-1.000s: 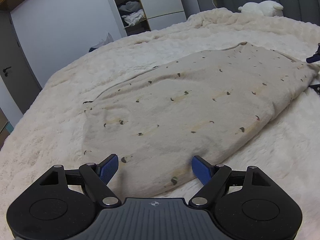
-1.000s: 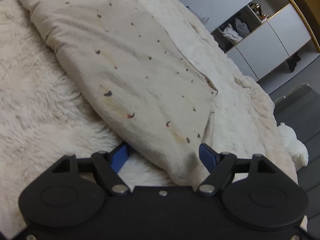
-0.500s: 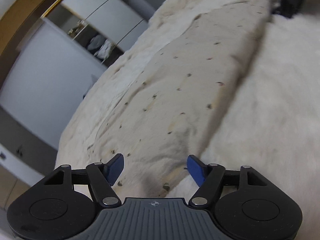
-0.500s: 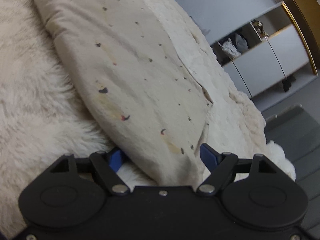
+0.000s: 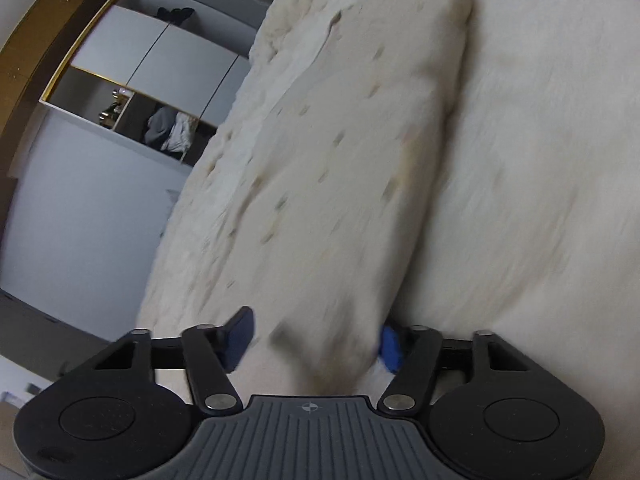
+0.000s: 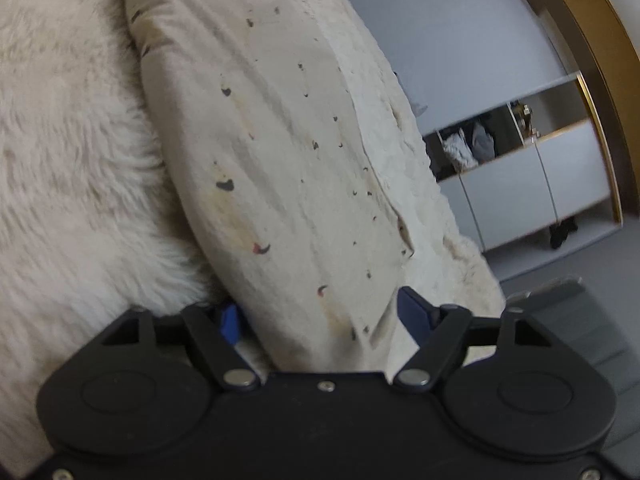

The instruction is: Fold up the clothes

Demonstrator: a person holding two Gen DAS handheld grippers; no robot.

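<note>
A beige garment with small dark specks lies stretched along a fluffy cream bed cover. My left gripper is open at one end of it, with the cloth's end lying between the two blue fingers, and the view is tilted and blurred. The same garment fills the right wrist view. My right gripper is open at the other end, one blue finger under the cloth's edge by the fur, the other above it. Neither gripper pinches the fabric.
A white shelf and cupboard unit holding clothes stands beyond the bed, also visible as the cupboard unit in the right wrist view. A pale wall runs beside the bed. A grey surface lies past the bed's edge.
Both grippers have rolled sideways and slid further onto the garment's ends, so more cloth now sits between the fingers. Both remain open.
</note>
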